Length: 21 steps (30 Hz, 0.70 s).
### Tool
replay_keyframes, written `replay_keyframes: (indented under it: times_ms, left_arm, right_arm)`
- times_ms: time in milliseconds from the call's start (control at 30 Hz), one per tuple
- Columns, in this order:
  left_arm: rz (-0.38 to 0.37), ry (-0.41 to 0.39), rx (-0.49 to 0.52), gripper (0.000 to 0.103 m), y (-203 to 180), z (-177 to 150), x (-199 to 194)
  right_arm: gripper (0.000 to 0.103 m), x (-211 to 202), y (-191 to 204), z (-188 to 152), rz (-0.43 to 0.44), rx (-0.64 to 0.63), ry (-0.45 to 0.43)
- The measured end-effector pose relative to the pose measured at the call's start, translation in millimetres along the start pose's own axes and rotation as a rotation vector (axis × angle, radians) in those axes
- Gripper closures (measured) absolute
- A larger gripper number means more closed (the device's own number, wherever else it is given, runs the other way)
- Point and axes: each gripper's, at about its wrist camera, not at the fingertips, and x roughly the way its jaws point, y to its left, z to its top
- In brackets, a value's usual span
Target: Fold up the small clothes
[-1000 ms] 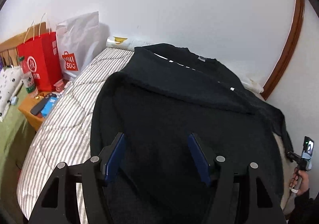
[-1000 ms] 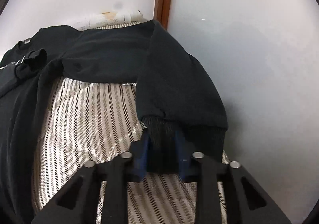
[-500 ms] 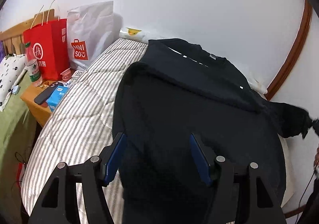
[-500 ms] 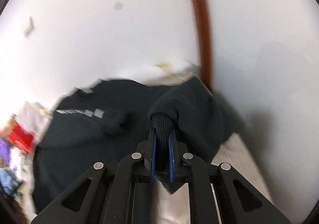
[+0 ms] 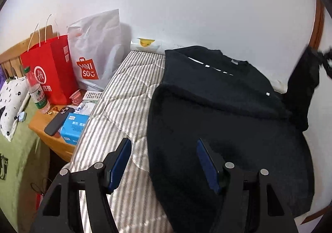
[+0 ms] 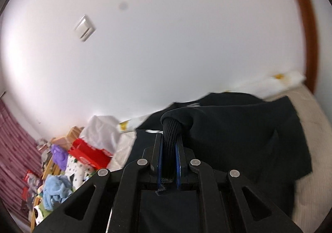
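Observation:
A black sweatshirt (image 5: 224, 121) lies spread on a striped bed (image 5: 124, 96), its left sleeve folded across the chest. My left gripper (image 5: 164, 160) is open and empty, hovering over the sweatshirt's lower left edge. My right gripper (image 6: 169, 150) is shut on the ribbed cuff (image 6: 170, 129) of the right sleeve and holds it lifted above the body of the sweatshirt (image 6: 238, 129). In the left wrist view the raised sleeve (image 5: 303, 87) hangs at the far right.
A wooden bedside table (image 5: 54, 129) left of the bed holds a red bag (image 5: 49, 69), a white bag (image 5: 97, 50), a bottle (image 5: 36, 90), a phone (image 5: 58, 121) and a blue box (image 5: 74, 125). White walls stand behind the bed and to its right.
My right gripper closed on the sleeve cuff, lifted it off the bed and swung it leftward over the sweatshirt. My left gripper drifted left, staying open.

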Motion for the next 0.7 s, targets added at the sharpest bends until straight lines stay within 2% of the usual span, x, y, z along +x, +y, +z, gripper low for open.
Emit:
replay_keyframes:
  times_ms: [200, 367, 433, 500, 600, 700]
  left_arm:
    - [-0.002, 0.013, -0.017, 0.040, 14.1, 6.7, 17.4]
    - [-0.021, 0.018, -0.019, 0.040, 14.8, 21.9, 34.9]
    - [-0.017, -0.009, -0.004, 0.040, 9.1, 34.1, 38.4]
    - [-0.020, -0.018, 0.005, 0.039, 2.1, 45.3, 43.5]
    - [-0.042, -0.010, 0.021, 0.039, -10.7, 57.5, 53.6]
    - [-0.048, -0.004, 0.056, 0.038, -28.0, 64.3, 66.8]
  right_arm:
    - [0.093, 83.3, 63.2, -3.9, 0.142, -0.092, 0.084]
    - [0.093, 163.3, 75.6, -30.5, 0.144, -0.103, 0.219]
    - [0.086, 183.7, 71.0, -38.0, 0.136, -0.090, 0.245]
    - [0.081, 191.7, 65.6, -44.6, 0.132, -0.105, 0.241]
    - [0.056, 177.3, 52.7, -49.0, 0.093, -0.165, 0.207]
    - [0.054, 144.9, 29.2, -53.0, -0.026, -0.274, 0.134]
